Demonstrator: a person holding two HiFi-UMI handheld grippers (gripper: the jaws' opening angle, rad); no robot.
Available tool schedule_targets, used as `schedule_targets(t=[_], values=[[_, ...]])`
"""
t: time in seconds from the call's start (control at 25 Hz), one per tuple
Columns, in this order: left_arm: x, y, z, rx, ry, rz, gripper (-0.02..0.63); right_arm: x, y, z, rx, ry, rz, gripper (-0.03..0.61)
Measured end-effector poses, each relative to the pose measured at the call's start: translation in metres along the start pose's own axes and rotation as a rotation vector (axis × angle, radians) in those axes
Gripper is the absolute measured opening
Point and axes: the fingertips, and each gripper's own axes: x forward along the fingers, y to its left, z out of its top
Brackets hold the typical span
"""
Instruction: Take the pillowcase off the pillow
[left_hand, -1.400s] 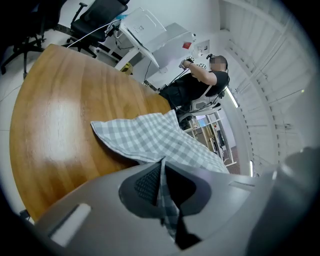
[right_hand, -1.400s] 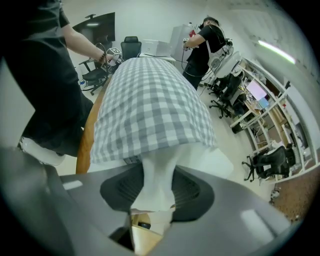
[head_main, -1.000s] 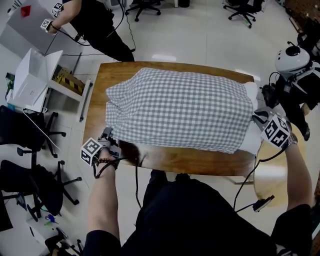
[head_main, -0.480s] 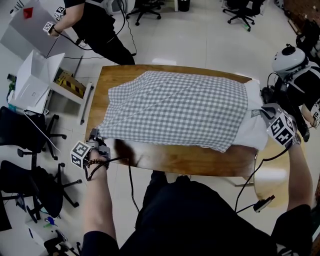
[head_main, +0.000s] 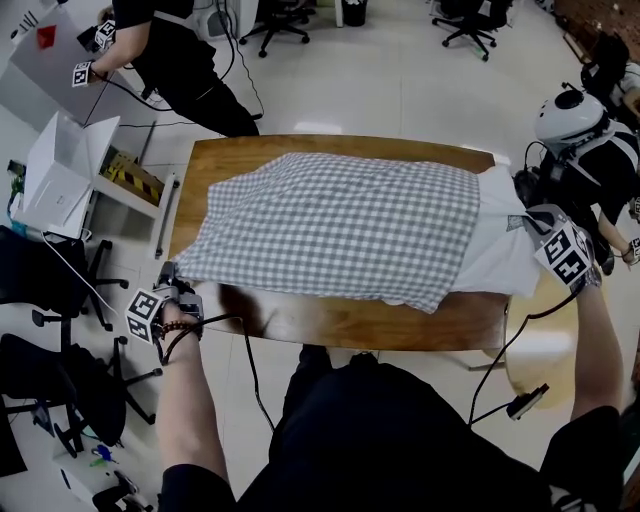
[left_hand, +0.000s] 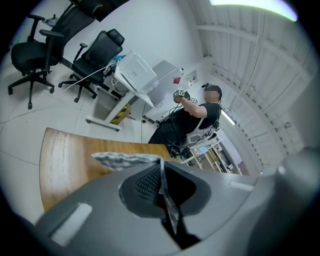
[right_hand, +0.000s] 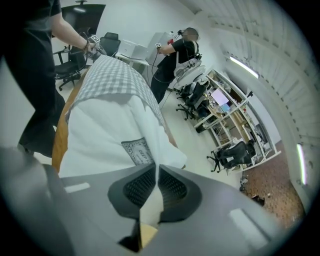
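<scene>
Checked pillowcase (head_main: 330, 235) long axis left-right across table (head_main: 330, 322); pillow (head_main: 500, 255) protrudes right.

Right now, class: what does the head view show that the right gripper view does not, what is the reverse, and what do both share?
Only the head view shows the right gripper's marker cube and a white helmet. Only the right gripper view shows that gripper's jaws shut on the white pillow's fabric, and cluttered shelves. Both show the grey-and-white checked pillowcase lying on the brown wooden table.
</scene>
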Motion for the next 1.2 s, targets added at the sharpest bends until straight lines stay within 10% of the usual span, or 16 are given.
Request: schedule_targets(t=[0.6, 0.8, 1.2], values=[[0.009, -0.002, -0.051, 0.181, 0.235, 0.077, 0.012, 0.011, 0.034, -0.005, -0.038, 0.019, 0.108, 0.059], [0.009, -0.015, -0.064, 0.208, 0.306, 0.090, 0.194, -0.001, 0.035, 0.016, -0.045, -0.023, 0.145, 0.199], [-0.031, -0.005, -0.040, 0.364, 0.226, 0.439, 0.330, -0.012, 0.058, 0.068, -0.144, -0.081, 0.251, 0.373]])
